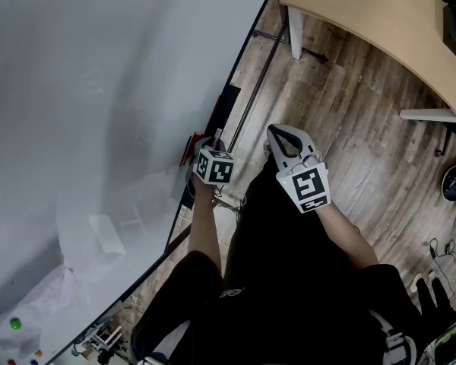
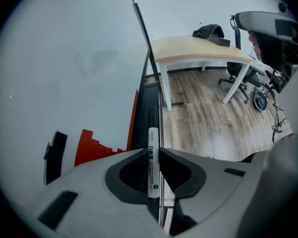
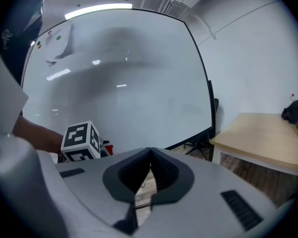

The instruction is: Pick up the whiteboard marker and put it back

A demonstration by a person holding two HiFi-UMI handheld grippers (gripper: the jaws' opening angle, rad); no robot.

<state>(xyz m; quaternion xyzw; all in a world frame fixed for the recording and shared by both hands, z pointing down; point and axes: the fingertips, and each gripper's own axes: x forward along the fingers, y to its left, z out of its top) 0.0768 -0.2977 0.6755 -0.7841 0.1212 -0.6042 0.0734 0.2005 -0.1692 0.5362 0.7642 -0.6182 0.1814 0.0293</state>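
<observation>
The whiteboard marker (image 2: pixel 153 155), white-bodied with a black cap, is pinched between the jaws of my left gripper (image 2: pixel 152 151). It points forward along the black tray (image 2: pixel 152 95) at the whiteboard's lower edge. In the head view my left gripper (image 1: pixel 210 144) is up against that tray (image 1: pixel 224 109), beside a red eraser (image 1: pixel 190 147). The whiteboard (image 1: pixel 99 112) fills the left side. My right gripper (image 1: pixel 280 134) hangs to the right over the wooden floor, away from the board. Its jaws (image 3: pixel 149 155) are shut with nothing between them.
A red eraser (image 2: pixel 97 147) and a black one (image 2: pixel 54 155) sit at the board's foot. A light wooden desk (image 1: pixel 380 36) with white legs stands ahead on the right, with an office chair (image 2: pixel 268 31) behind it. Cables (image 1: pixel 450 258) lie on the floor at right.
</observation>
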